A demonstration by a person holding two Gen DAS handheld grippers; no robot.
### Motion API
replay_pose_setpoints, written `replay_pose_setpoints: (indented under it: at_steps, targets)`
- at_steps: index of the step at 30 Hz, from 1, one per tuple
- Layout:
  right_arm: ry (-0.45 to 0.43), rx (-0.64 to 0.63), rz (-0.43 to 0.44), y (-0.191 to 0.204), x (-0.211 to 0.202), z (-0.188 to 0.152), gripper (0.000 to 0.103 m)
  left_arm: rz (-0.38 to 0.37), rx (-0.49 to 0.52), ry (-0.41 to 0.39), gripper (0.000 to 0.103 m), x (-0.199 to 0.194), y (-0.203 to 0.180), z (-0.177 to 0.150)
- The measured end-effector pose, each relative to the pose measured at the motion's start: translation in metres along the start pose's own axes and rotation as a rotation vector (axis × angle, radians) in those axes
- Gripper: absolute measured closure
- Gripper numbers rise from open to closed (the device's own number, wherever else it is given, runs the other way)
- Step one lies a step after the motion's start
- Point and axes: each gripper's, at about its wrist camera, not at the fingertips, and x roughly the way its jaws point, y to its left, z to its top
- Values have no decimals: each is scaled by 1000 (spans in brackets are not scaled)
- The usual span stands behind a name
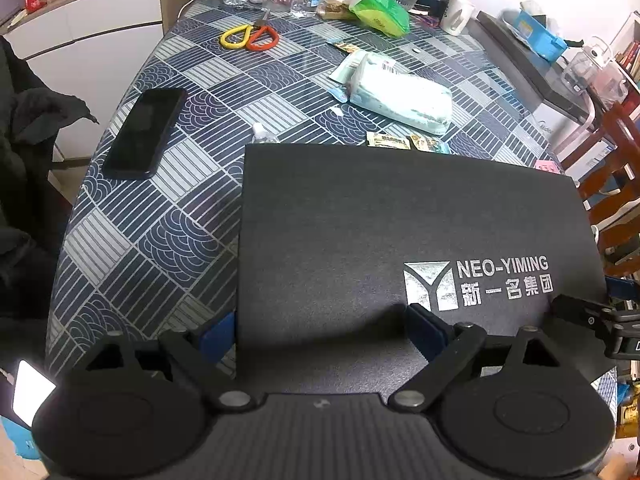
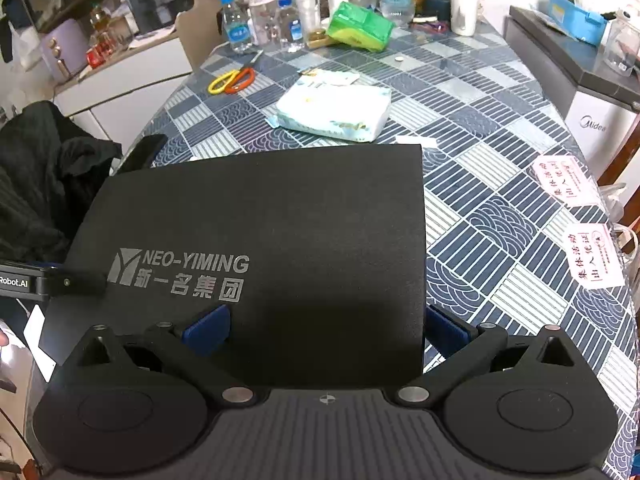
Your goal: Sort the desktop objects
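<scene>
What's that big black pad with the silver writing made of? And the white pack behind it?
The black pad looks like matte cloth-topped foam or rubber: a fine grainy surface with no glare, and a silvery printed logo. The white pack seems to be tissues in thin soft plastic film: it has glossy wrinkles and a crimped end. Neither is certain from looks alone.

Each camera sits on its own hand-held gripper, low and very close to the table (image 1: 168,216), looking forward across it toward the far, crowded end. The left one looks from the left side, the right one from the right – both see the same black board (image 1: 400,220), scissors (image 1: 250,37) and green pack (image 2: 359,26).
</scene>
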Motion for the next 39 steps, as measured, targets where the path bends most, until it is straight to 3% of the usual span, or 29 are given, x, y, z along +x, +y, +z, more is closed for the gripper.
replay_pose_setpoints:
  at_steps: [39]
  targets:
    - [37,24,-5,-5,19,-8,0,61,31,-32,0,9,-9,-7]
